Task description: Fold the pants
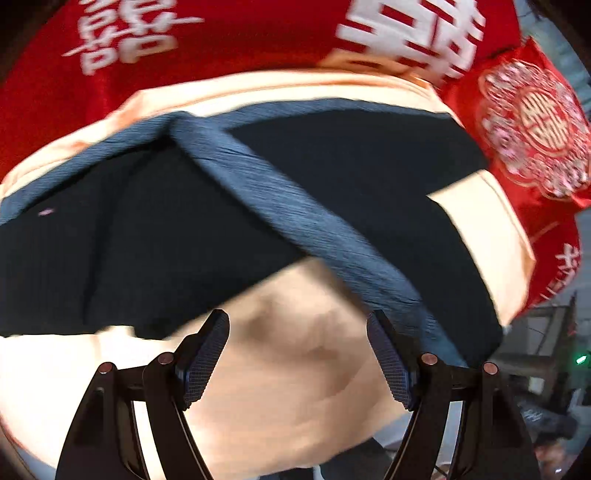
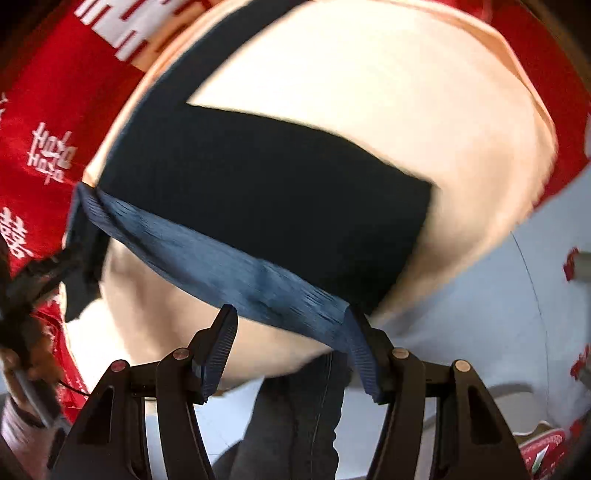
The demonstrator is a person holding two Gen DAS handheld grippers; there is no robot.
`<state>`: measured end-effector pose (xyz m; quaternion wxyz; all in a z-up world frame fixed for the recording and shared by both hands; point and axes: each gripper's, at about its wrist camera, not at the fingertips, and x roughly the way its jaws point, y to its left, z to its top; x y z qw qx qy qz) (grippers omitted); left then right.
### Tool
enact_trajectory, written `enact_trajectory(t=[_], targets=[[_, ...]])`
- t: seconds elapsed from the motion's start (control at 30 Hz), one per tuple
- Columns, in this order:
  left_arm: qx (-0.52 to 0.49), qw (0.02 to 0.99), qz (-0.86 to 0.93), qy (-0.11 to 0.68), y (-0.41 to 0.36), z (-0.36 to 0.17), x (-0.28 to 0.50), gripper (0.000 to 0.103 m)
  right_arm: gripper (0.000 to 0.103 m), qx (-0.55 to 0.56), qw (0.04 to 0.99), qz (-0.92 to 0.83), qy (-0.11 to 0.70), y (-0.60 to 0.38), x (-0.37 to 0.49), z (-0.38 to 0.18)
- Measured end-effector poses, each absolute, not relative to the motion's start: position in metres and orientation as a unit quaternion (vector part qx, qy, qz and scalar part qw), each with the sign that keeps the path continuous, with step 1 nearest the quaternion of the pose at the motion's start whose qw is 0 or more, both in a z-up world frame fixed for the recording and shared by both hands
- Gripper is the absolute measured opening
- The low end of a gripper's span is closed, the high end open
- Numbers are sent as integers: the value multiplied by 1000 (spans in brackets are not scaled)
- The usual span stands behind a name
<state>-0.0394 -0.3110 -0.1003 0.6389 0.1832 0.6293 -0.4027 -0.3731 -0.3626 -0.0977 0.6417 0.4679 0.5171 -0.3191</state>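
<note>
Dark navy pants (image 1: pixel 147 240) with a lighter blue ribbed waistband (image 1: pixel 280 206) lie on a cream cushion (image 1: pixel 280 369). In the left wrist view my left gripper (image 1: pixel 297 332) is open just in front of the pants' near edge; the waistband passes by its right finger. In the right wrist view the pants (image 2: pixel 266 192) lie folded across the cushion (image 2: pixel 369 81). The waistband (image 2: pixel 229 266) runs just ahead of my right gripper (image 2: pixel 291 321), which is open; the band's end touches the right finger. The frames are motion-blurred.
A red cloth with white characters (image 1: pixel 221 33) lies behind the cushion, and a red embroidered pillow (image 1: pixel 532 129) is at the right. In the right wrist view a pale floor (image 2: pixel 480 314) and the person's grey trouser leg (image 2: pixel 295 406) show below.
</note>
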Motion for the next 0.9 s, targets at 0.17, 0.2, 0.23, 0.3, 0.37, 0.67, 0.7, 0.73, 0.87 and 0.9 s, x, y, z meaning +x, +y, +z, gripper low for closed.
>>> enact_trajectory(t=[0.17, 0.2, 0.23, 0.3, 0.37, 0.67, 0.7, 0.73, 0.87, 0.9], targets=[[187, 621, -407, 643, -338, -117, -66, 78, 64, 478, 629, -307, 531, -364, -401, -128], [187, 617, -405, 648, -343, -121, -71, 78, 64, 489, 628, -299, 527, -367, -405, -135], [188, 615, -402, 652, -342, -125, -71, 78, 64, 495, 630, -290, 523, -369, -406, -138], [189, 612, -396, 658, -348, -133, -80, 78, 64, 507, 639, -266, 513, -374, -406, -141], [190, 613, -388, 661, -356, -139, -87, 78, 64, 512, 650, -245, 506, -378, -408, -141], [197, 622, -358, 668, -381, -147, -105, 81, 40, 539, 655, -197, 492, -402, -405, -151], [197, 623, -355, 669, -383, -146, -106, 77, 20, 543, 649, -192, 497, -402, -405, -151], [195, 622, -355, 670, -385, -146, -106, 60, 17, 547, 642, -187, 503, -405, -404, -150], [185, 618, -356, 675, -396, -137, -102, 30, 14, 557, 656, -171, 480, -421, -399, -122], [179, 618, -357, 677, -396, -133, -99, 28, 13, 552, 669, -165, 469, -432, -395, -106]])
